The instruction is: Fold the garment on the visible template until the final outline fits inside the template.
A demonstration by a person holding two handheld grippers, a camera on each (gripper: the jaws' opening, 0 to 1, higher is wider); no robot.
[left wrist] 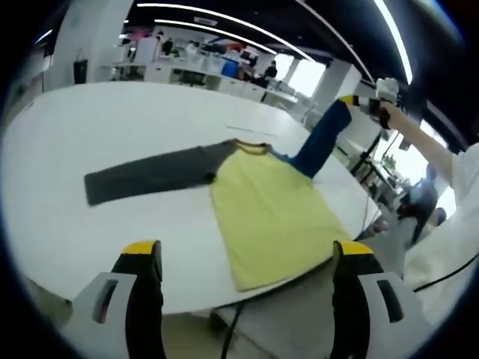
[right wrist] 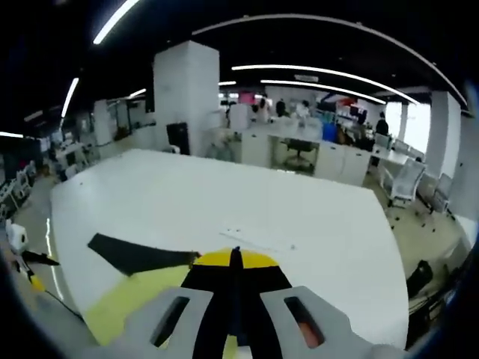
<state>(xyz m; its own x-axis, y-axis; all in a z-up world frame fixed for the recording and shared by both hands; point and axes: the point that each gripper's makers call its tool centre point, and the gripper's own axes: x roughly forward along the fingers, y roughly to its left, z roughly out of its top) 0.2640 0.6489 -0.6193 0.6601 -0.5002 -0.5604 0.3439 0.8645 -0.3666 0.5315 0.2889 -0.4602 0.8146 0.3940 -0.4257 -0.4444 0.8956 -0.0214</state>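
The garment, a yellow shirt (left wrist: 273, 213) with a grey sleeve (left wrist: 153, 173) and a blue sleeve (left wrist: 322, 142), is lying flat on the white tabletop (left wrist: 112, 120) with its hem at the near edge and its collar pointing away toward the far side. The relation that matters is at the blue sleeve: the right tool (left wrist: 364, 103) is pinching its cuff with the jaws pressed together and is holding it up off the tabletop, so that the sleeve is slanting down to the shoulder on the right of the shirt body; folding it in would mean carrying it leftward across the yellow panel. The grey sleeve is stretching out flat to the left, its long axis running across the tabletop, well apart from the lifted sleeve. The left tool (left wrist: 247, 258) is hovering with its jaws spread and empty, near the hem, so it is the closer one to the grey sleeve and the shirt's near edge. In the right gripper view the closed right tool (right wrist: 234, 262) is covering much of the shirt, and the cloth between its jaws is hard to make out. A faint outline (right wrist: 254, 241) beyond the collar may be the template, but it is too thin to tell.
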